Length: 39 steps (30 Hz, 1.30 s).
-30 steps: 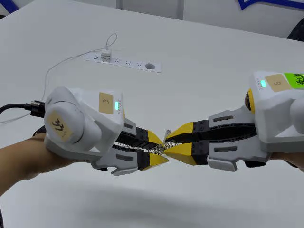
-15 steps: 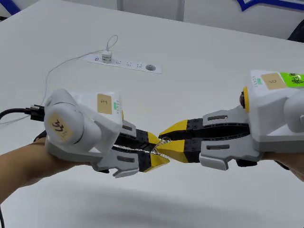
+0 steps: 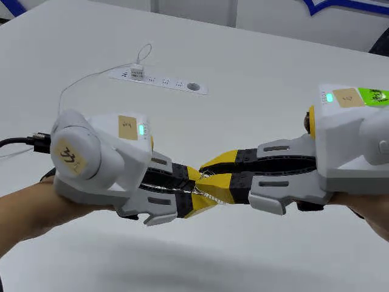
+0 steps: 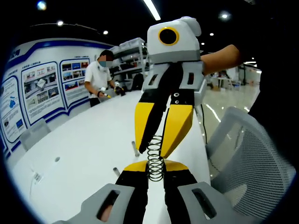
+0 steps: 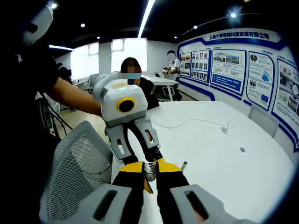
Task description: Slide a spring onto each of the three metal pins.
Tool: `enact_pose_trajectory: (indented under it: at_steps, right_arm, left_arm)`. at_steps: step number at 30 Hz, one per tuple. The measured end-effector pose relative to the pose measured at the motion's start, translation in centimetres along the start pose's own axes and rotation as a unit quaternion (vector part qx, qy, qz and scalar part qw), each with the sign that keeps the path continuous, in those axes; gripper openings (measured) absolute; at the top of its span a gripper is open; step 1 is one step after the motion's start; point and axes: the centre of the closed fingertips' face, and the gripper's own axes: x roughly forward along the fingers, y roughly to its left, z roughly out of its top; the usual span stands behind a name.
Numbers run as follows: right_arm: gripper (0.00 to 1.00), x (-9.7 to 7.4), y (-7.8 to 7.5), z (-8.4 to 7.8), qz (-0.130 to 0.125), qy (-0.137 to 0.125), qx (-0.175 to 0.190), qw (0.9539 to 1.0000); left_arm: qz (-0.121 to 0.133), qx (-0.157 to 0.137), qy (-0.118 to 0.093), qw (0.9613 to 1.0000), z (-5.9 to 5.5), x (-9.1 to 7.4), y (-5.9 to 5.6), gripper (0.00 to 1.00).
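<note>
The left gripper [image 3: 197,196] is coming in from the left with its yellow jaws pressed almost together, gripping the left end of a spring [image 3: 205,190]. A thin silver line is running back between those jaws. It may be a pin inside the coil, though I cannot tell from here. The right gripper [image 3: 206,177] is meeting it tip to tip from the right, its jaws narrowed to a slim V and clamping the other end of the same spring. The coil is hanging in the air between the two tools, above the white table [image 3: 273,55].

In the left gripper view the spring is standing up out of the left jaws, and the right gripper is straddling its upper part. Two short metal pins [image 4: 134,148] are standing upright on the table just beside it, apart from each other. On the far side of the table a white power strip [image 3: 159,80] is lying flat. A grey mesh chair [image 4: 252,154] is sitting beside the table, and a person [image 4: 99,77] is standing well behind it.
</note>
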Motion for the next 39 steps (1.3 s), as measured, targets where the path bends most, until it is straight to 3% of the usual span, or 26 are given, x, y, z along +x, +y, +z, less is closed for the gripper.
enact_pose_trajectory:
  at_steps: [6,10,13,19,23,26,30,33,39]
  right_arm:
    - [0.09,-0.1,-0.3,0.0,-0.005,0.001,0.006,1.0]
    - [0.09,-0.3,-0.6,0.2,-0.01,-0.003,0.007,0.9999]
    - [0.09,-0.6,-1.0,0.2,-0.017,-0.001,0.005,0.9998]
    - [0.09,-1.2,-2.0,-0.1,-0.031,0.0,0.009,0.9995]
    - [0.09,-1.8,-3.0,-0.6,-0.047,0.007,-0.005,0.9989]
    - [0.09,-2.2,-3.7,-0.9,-0.056,0.007,0.008,0.9984]
    - [0.09,-3.3,-5.7,-1.5,-0.1,0.003,0.045,0.994]
    - [0.09,-4.2,-7.0,-2.0,-0.119,0.004,0.057,0.9912]
    - [0.1,-6.1,-9.5,-3.3,-0.163,0.015,0.078,0.9834]
  left_arm:
    - [0.007,-0.006,-0.007,0.9999,-0.1,-0.1,0.3,0.12]
    - [0.034,-0.002,0.003,0.9994,-1.0,-0.2,1.1,0.2]
    - [0.039,-0.014,0.002,0.9991,-1.2,-0.5,1.4,0.27]
    - [0.05,-0.023,0.002,0.9985,-1.4,-1.3,2.0,0.3]
    - [0.069,-0.041,0.002,0.9968,-1.8,-2.2,3.1,0.36]
    - [0.08,-0.054,-0.004,0.9953,-2.0,-2.8,3.6,0.39]
    - [0.097,-0.064,-0.007,0.9932,-2.2,-3.6,4.4,0.41]
    - [0.107,-0.054,0.013,0.9927,-3.1,-4.1,4.6,0.48]
    - [0.12,-0.066,0.011,0.9905,-3.7,-4.9,5.1,0.47]
